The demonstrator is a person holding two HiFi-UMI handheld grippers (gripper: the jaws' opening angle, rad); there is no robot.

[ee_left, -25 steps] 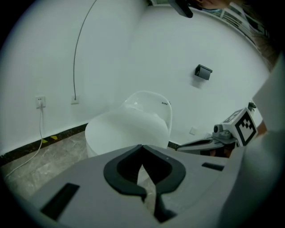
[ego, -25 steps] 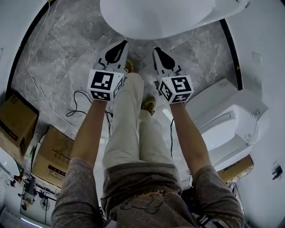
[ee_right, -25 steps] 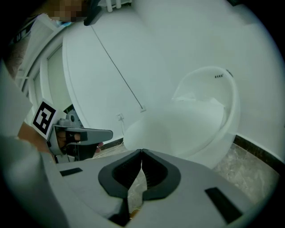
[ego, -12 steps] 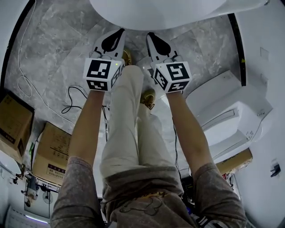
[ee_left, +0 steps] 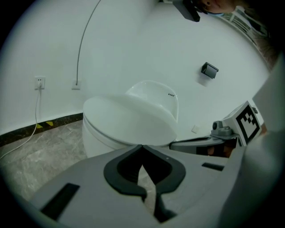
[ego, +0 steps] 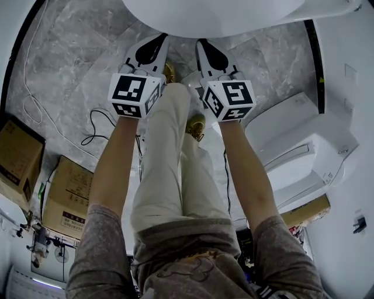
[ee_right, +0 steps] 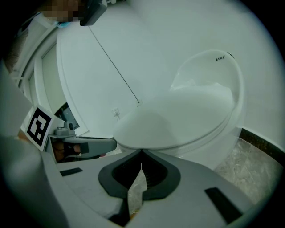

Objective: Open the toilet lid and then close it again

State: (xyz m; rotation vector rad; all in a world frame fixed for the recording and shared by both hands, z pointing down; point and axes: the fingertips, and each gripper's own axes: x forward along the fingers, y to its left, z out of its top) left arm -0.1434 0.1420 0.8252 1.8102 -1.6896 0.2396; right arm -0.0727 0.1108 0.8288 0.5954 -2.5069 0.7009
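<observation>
The white toilet lid (ego: 222, 14) lies down over the bowl at the top of the head view. My left gripper (ego: 161, 37) and right gripper (ego: 200, 42) are held side by side just before its front edge, both shut and empty. The left gripper view has the lid (ee_left: 129, 122) just beyond the left gripper's (ee_left: 141, 146) closed tips, with the right gripper (ee_left: 196, 143) alongside. In the right gripper view the right gripper's (ee_right: 142, 152) tips meet just below the lid's (ee_right: 178, 118) front rim, without clear contact.
Two cardboard boxes (ego: 20, 160) (ego: 67, 201) stand on the marble floor at the left, with a black cable (ego: 96, 131) near them. Another white fixture (ego: 298, 152) sits at the right. The person's legs and a shoe (ego: 196, 125) are below the grippers. A wall socket (ee_left: 39, 82) is behind.
Both grippers have sunk and come closer to the lid's front edge. Their jaws stayed shut throughout.
</observation>
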